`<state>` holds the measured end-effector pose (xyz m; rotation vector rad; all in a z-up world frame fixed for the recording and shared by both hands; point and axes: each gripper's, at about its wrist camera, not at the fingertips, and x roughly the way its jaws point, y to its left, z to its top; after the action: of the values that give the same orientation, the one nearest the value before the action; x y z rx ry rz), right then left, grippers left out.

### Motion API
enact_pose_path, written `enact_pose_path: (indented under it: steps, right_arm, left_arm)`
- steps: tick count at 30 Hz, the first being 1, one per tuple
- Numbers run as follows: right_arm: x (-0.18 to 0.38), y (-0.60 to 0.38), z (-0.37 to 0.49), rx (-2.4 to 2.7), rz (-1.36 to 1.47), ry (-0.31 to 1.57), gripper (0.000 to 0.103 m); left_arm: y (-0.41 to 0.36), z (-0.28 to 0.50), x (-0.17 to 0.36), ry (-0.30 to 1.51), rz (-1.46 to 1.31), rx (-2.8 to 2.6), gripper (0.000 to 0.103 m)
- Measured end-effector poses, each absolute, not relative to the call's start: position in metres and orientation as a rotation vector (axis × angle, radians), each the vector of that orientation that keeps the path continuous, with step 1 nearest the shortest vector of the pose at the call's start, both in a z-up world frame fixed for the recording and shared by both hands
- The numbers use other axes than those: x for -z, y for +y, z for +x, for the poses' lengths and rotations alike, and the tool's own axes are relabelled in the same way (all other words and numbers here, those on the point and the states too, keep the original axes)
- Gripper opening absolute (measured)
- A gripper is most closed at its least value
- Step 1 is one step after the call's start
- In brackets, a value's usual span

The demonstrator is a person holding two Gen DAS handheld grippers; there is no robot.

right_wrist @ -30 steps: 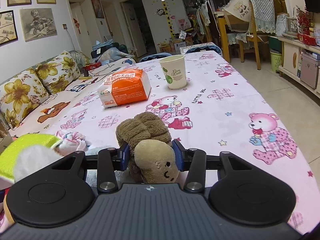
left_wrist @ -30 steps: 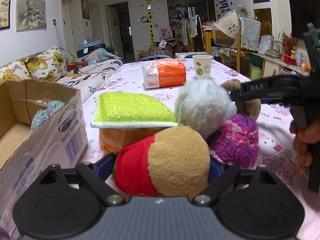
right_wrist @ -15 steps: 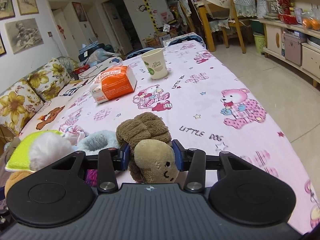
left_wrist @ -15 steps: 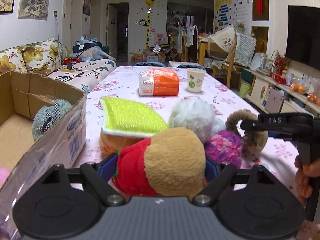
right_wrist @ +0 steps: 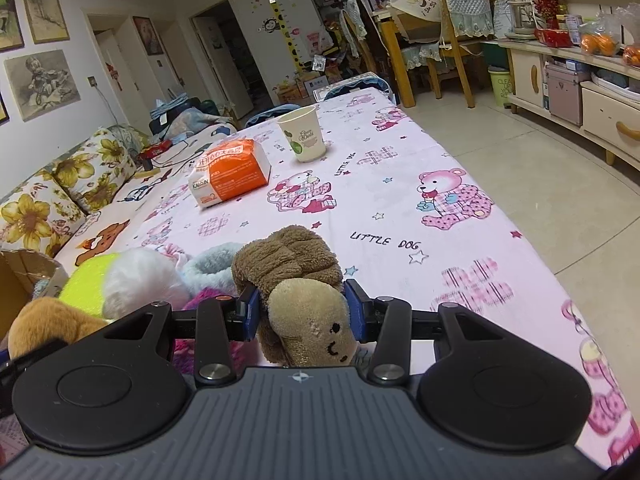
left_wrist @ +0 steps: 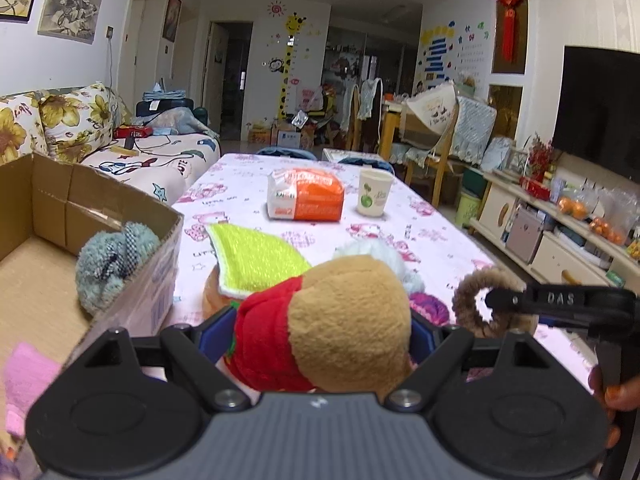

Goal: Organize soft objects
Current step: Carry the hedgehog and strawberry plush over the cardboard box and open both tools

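A: Starting at the far left, we see the box standing open at the edge of the surface, with a grey-blue fuzzy thing against its inner wall and a pink cloth nearer to us.

B: Just right of the box we have the pile: a yellow-green sponge lying on top of an orange plush, a white pompom behind, and a purple knit at the right of it.

A: And our left tool?

B: We have it clamped on the bear, red top and tan head, one blue pad at each side pressing in. The jaws stand wide because the bear is wide.

A: Farther back on the surface we see an orange pack and a paper cup just beside it, apart from the pile.

B: At the right, our right tool is pinching the brown dog, pads tight on both sides, its stitched face turned toward the camera. In the left view that tool reaches in from the right edge, a hand on its grip, and the dog's curled brown end shows at its tip.

A: From the right view, we see the dog held just right of the pile, over the pink cloth with its bear prints.
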<state>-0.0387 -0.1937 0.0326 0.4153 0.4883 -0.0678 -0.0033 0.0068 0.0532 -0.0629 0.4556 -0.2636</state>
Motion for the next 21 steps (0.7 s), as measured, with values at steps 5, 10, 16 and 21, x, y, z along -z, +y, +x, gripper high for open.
enact_pose_path:
  steps: [5,10,16,21]
  right_arm:
    - [-0.037,-0.183,-0.042,0.037,0.437,0.478,0.053]
    - [-0.045,-0.168,-0.046,-0.006,0.438,0.459,0.053]
    - [-0.059,-0.143,-0.045,-0.079,0.434,0.433,0.053]
    - [-0.069,-0.118,-0.035,-0.159,0.417,0.415,0.053]
  left_arm:
    - [0.020,-0.009,-0.062,0.423,-0.095,0.256,0.085]
    - [0.039,-0.017,-0.073,0.379,-0.143,0.237,0.085]
    - [0.065,-0.027,-0.083,0.325,-0.215,0.193,0.085]
    - [0.087,-0.033,-0.088,0.285,-0.281,0.138,0.085]
